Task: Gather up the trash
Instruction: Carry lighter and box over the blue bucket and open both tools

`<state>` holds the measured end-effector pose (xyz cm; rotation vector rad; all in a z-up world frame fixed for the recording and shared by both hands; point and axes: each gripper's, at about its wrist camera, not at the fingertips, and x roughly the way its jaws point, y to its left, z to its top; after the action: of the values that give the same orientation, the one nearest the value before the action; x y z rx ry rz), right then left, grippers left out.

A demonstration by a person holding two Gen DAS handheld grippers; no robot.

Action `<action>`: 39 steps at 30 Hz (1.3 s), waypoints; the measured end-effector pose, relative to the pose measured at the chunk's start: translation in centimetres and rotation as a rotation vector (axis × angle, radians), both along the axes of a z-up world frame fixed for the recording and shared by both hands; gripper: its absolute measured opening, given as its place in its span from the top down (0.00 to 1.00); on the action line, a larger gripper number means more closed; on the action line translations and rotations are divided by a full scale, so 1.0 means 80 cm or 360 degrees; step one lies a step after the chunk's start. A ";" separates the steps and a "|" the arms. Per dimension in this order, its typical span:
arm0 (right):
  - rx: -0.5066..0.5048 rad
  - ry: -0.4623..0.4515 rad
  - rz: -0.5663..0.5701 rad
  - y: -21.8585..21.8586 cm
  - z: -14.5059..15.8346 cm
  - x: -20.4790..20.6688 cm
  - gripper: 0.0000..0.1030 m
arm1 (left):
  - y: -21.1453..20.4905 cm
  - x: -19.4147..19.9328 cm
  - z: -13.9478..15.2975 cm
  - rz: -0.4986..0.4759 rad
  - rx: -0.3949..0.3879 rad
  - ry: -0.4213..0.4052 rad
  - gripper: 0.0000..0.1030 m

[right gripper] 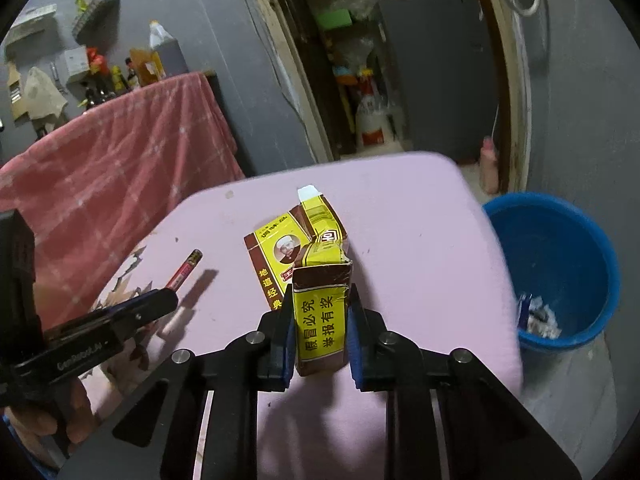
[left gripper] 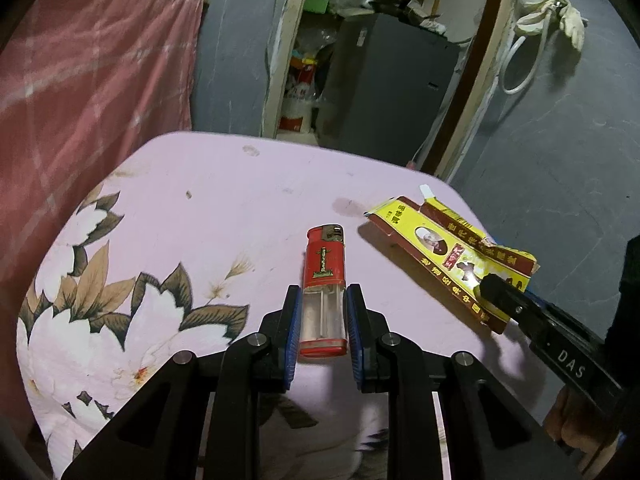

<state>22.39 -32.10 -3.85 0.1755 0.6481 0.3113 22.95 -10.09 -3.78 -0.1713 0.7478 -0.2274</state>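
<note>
A red lighter [left gripper: 323, 280] with a clear lower half sits between the blue pads of my left gripper [left gripper: 322, 292], which is shut on it just above the pink flowered cloth [left gripper: 200, 208]. From the right wrist view the lighter [right gripper: 185, 270] shows edge-on in the left gripper [right gripper: 170, 298]. A torn yellow and brown carton [right gripper: 316, 276] lies flattened on the cloth, and my right gripper [right gripper: 320, 300] is shut on its near end. In the left wrist view the same carton [left gripper: 448, 248] lies to the right, with the right gripper [left gripper: 496, 286] on its near corner.
A blue bucket [right gripper: 560, 240] holding a few scraps stands on the floor off the right edge of the pink cloth [right gripper: 420, 240]. A red checked blanket [right gripper: 120, 160] hangs to the left. Behind is an open doorway with a dark cabinet [left gripper: 384, 80] and bottles.
</note>
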 end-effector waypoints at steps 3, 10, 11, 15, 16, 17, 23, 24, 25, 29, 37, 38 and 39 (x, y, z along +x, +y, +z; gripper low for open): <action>-0.0040 -0.0146 -0.0065 -0.011 0.013 -0.015 0.82 | -0.017 -0.003 0.010 -0.0014 -0.0005 -0.0087 0.82; -0.0082 -0.0460 -0.0253 -0.061 0.053 -0.042 0.82 | -0.079 -0.009 0.045 -0.0089 -0.0086 -0.0380 0.82; -0.0089 -0.0492 -0.0274 -0.068 0.058 -0.044 0.82 | -0.088 -0.009 0.049 -0.0098 -0.0097 -0.0410 0.82; -0.0134 -0.0627 -0.0384 -0.106 0.074 -0.050 0.82 | -0.126 -0.009 0.067 -0.0125 -0.0110 -0.0557 0.82; -0.0142 -0.0657 -0.0410 -0.115 0.077 -0.051 0.82 | -0.136 -0.008 0.071 -0.0131 -0.0114 -0.0595 0.82; -0.0148 -0.0682 -0.0431 -0.123 0.080 -0.051 0.82 | -0.147 -0.008 0.075 -0.0139 -0.0115 -0.0631 0.82; -0.0191 -0.0800 -0.0545 -0.178 0.087 -0.041 0.82 | -0.211 0.011 0.083 -0.0175 -0.0144 -0.0736 0.82; -0.0192 -0.0811 -0.0558 -0.185 0.087 -0.038 0.82 | -0.219 0.015 0.082 -0.0183 -0.0155 -0.0736 0.82; -0.0193 -0.0823 -0.0573 -0.195 0.086 -0.035 0.82 | -0.230 0.020 0.081 -0.0192 -0.0163 -0.0743 0.82; -0.0186 -0.0841 -0.0637 -0.230 0.075 -0.018 0.82 | -0.271 0.038 0.077 -0.0203 -0.0142 -0.0800 0.82; -0.0157 -0.0737 -0.0710 -0.275 0.042 0.004 0.82 | -0.333 0.074 0.053 -0.0230 -0.0126 -0.0689 0.82; -0.0149 -0.0724 -0.0717 -0.279 0.039 0.007 0.82 | -0.338 0.076 0.050 -0.0233 -0.0123 -0.0677 0.82; -0.0141 -0.0711 -0.0723 -0.283 0.036 0.009 0.82 | -0.343 0.080 0.048 -0.0237 -0.0117 -0.0661 0.82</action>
<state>23.09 -54.73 -0.98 0.1565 0.1671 -0.1178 29.39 -37.54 0.05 -0.1323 0.3388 -0.4180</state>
